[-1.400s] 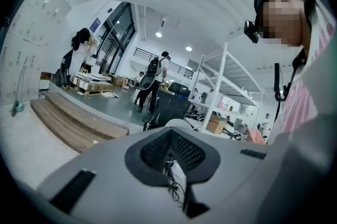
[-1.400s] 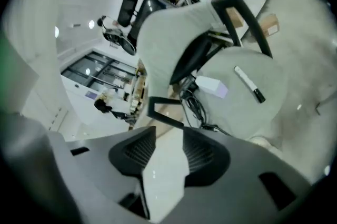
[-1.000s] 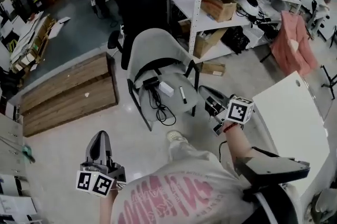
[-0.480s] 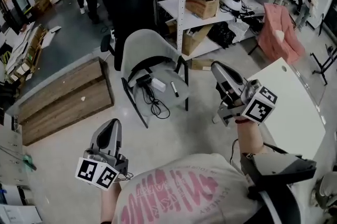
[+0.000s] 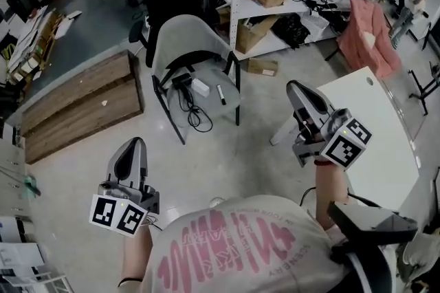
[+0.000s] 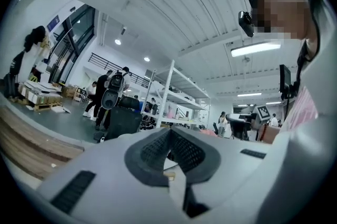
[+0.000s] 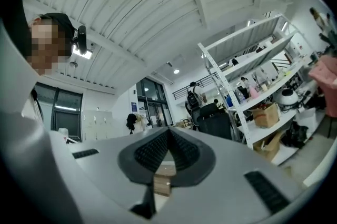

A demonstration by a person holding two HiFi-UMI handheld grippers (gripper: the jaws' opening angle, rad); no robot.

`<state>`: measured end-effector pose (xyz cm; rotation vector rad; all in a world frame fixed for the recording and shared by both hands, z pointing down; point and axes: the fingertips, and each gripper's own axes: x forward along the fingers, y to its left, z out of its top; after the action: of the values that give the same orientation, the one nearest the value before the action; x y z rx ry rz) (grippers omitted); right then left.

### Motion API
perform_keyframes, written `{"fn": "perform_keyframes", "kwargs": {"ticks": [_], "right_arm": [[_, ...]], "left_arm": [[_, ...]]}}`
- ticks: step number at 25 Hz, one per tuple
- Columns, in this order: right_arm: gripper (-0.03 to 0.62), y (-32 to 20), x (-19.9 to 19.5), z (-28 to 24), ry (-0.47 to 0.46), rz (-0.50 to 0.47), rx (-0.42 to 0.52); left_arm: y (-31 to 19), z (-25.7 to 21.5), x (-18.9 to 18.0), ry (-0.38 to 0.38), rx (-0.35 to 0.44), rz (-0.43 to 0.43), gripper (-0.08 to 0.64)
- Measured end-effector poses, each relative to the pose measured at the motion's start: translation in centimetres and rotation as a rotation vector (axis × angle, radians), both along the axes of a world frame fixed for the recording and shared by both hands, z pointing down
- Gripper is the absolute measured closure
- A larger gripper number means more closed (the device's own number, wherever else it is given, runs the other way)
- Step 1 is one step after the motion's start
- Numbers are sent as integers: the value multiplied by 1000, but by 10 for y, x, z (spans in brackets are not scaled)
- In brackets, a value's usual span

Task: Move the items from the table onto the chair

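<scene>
Earlier the right gripper (image 5: 295, 87) had hung beside the chair (image 5: 180, 37); it had since risen to right of centre, by the table (image 5: 375, 137). The left gripper (image 5: 135, 143) stayed lower left. Both gripper views showed jaws clenched on nothing. Only the head view showed the seat, upper centre, carrying three items: charger (image 5: 181, 79), white block (image 5: 201, 87), marker (image 5: 221, 93).
</scene>
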<state>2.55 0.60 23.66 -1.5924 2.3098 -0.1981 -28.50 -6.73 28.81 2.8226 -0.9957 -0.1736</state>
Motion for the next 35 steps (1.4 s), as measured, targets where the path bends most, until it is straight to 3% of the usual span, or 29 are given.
{"fn": "perform_keyframes", "kwargs": {"ticks": [9, 14, 19, 35], "right_arm": [[578, 56, -7, 4, -7, -158, 17], [578, 92, -2, 30, 33, -190, -22], [580, 117, 10, 48, -27, -207, -47], [580, 137, 13, 47, 58, -209, -36]], "left_arm": [[72, 1, 31, -22, 3, -73, 551], [121, 13, 49, -26, 0, -94, 551], [159, 32, 49, -49, -28, -107, 551], [180, 23, 45, -42, -7, -144, 551]]}}
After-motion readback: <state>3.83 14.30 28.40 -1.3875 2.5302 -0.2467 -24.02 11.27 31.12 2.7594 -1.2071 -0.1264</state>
